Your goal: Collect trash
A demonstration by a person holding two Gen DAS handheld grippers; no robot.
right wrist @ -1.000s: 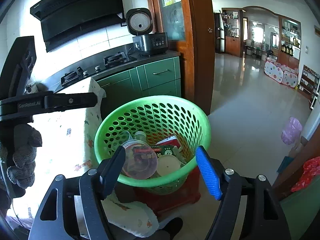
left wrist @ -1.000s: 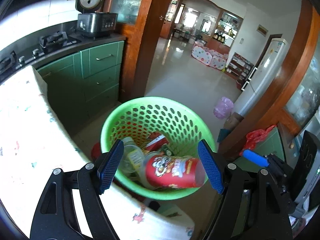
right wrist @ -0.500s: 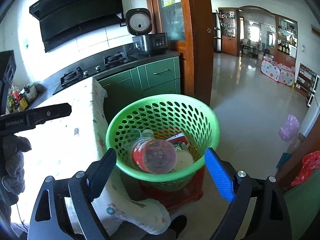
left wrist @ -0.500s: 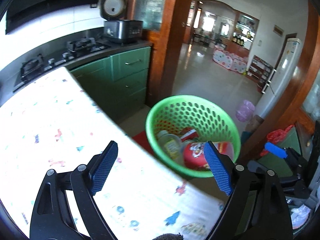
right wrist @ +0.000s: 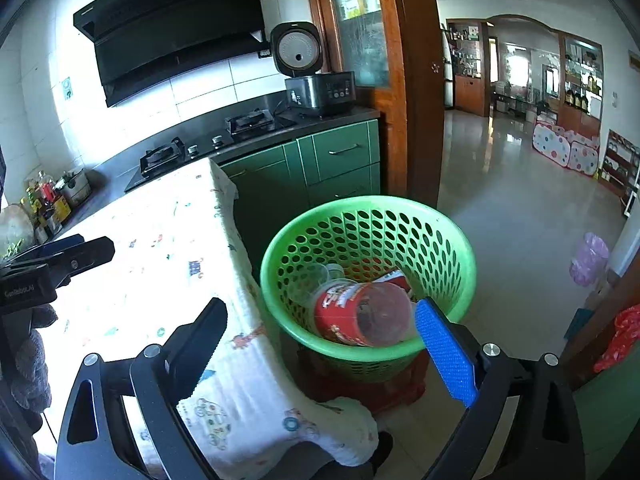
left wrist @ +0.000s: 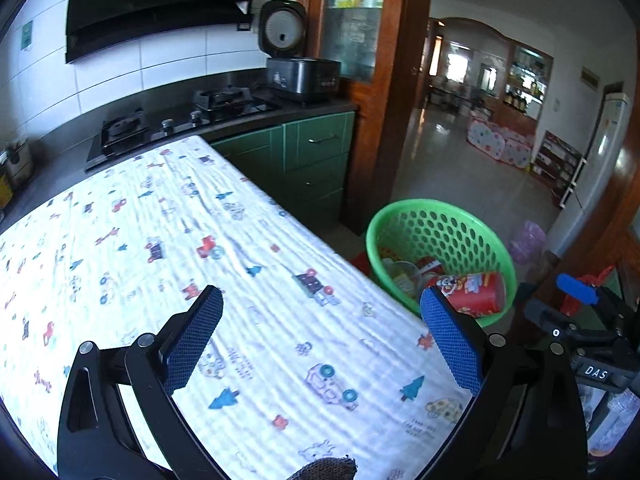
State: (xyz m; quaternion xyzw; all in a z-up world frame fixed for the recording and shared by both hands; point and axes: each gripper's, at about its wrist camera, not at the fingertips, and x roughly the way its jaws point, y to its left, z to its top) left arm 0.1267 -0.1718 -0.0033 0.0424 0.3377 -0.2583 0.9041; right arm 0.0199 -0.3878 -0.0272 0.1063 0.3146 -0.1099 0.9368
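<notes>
Green basket [right wrist: 460,264] holds red cup [right wrist: 352,314]; both tools [left wrist: 320,336] [right wrist: 320,344] agape, empty.

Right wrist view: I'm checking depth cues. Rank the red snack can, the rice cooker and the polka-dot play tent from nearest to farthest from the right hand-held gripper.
1. Red snack can: lying in the green basket, just ahead of the right hand-held gripper.
2. Rice cooker: on the counter's end, beyond the basket.
3. Polka-dot play tent: far right, in the room past the doorway.

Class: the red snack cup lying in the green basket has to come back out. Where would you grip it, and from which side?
Grip the red snack cup across its round wall near the open mouth, coming down from above; it lies on its side atop the trash, and the basket's walls block any sideways approach.
</notes>
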